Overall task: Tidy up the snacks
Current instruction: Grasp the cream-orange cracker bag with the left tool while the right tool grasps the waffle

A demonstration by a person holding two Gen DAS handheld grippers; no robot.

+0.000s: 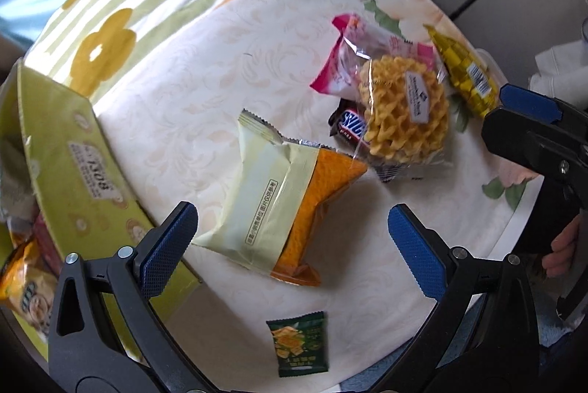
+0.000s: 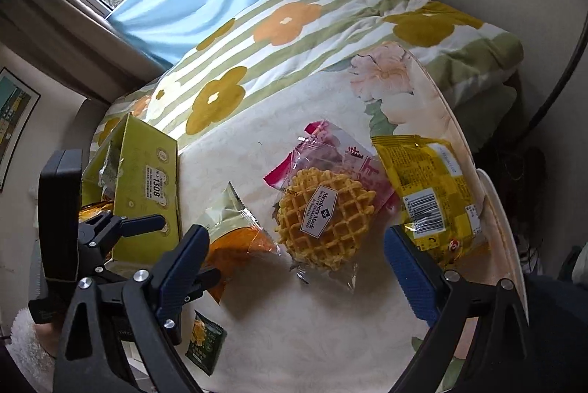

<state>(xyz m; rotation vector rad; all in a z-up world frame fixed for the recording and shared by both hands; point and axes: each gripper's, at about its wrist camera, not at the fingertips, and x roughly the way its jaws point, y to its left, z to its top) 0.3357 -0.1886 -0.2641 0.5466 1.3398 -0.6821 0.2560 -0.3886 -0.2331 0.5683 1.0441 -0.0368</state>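
Snacks lie on a cream floral tablecloth [image 1: 183,69]. My left gripper [image 1: 290,246] is open, its jaws either side of a pale-yellow and orange packet [image 1: 272,194], just above it. A wrapped waffle [image 1: 408,106] lies on a pink packet [image 1: 341,62], a dark Snickers bar [image 1: 349,124] beside it and a yellow packet [image 1: 463,69] beyond. A small green packet [image 1: 297,343] lies near the front. My right gripper [image 2: 297,264] is open and empty, just before the waffle [image 2: 323,216], with the yellow packet [image 2: 430,187] to its right.
An open green cardboard box [image 1: 88,172] with snacks inside stands at the table's left, also in the right wrist view [image 2: 147,179]. A flowered quilt [image 2: 279,36] lies behind the table. The table edge [image 2: 503,227] runs along the right.
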